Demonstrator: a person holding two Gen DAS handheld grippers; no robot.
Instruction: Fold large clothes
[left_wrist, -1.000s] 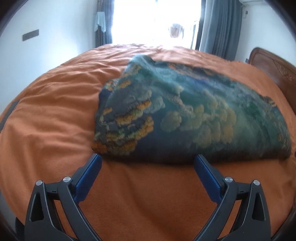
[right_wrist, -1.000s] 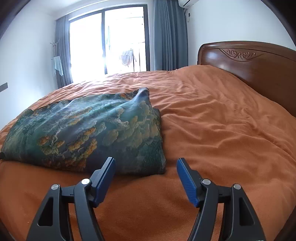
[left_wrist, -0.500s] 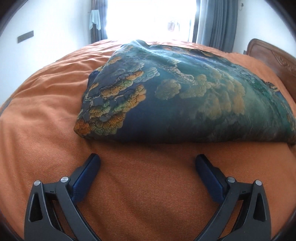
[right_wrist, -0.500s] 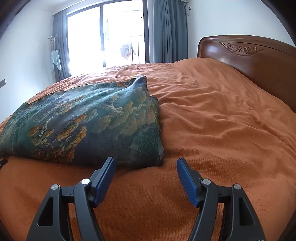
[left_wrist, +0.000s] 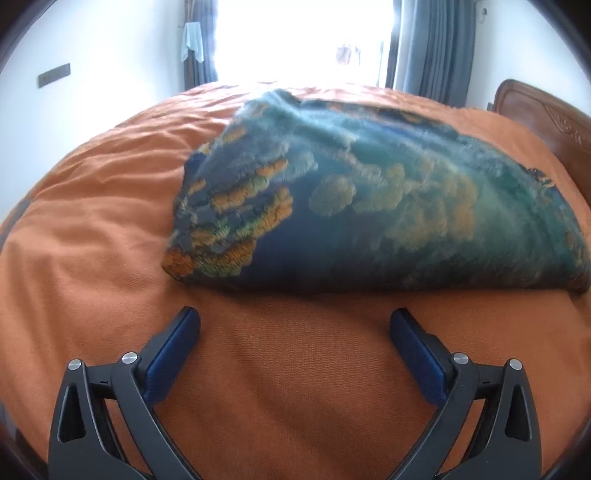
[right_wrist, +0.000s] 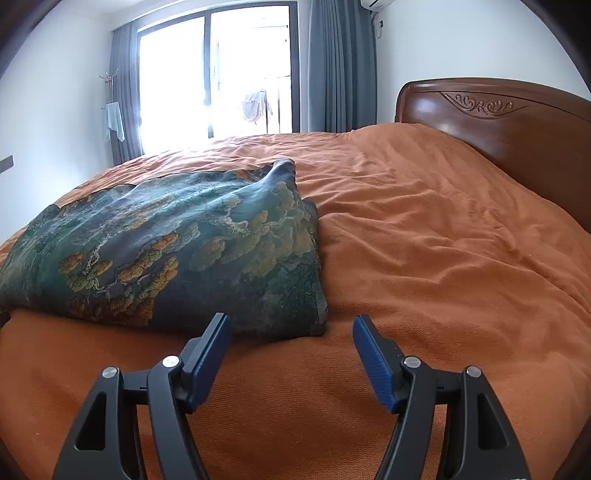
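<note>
A folded garment (left_wrist: 369, 206) in dark teal with orange and green cloud patterns lies on the orange bedspread (left_wrist: 92, 221). It also shows in the right wrist view (right_wrist: 177, 254), left of centre. My left gripper (left_wrist: 295, 321) is open and empty, just short of the garment's near edge. My right gripper (right_wrist: 291, 325) is open and empty, near the garment's near right corner, with its left finger (right_wrist: 212, 343) close to the cloth edge.
A carved wooden headboard (right_wrist: 517, 136) stands at the right. A bright window (right_wrist: 214, 74) with grey curtains is behind the bed. The orange bedspread (right_wrist: 443, 240) lies rumpled to the garment's right.
The left wrist view has pulled back and risen a little, so the garment looks farther than half a second ago. The right gripper has barely moved. Both grippers stay open.
</note>
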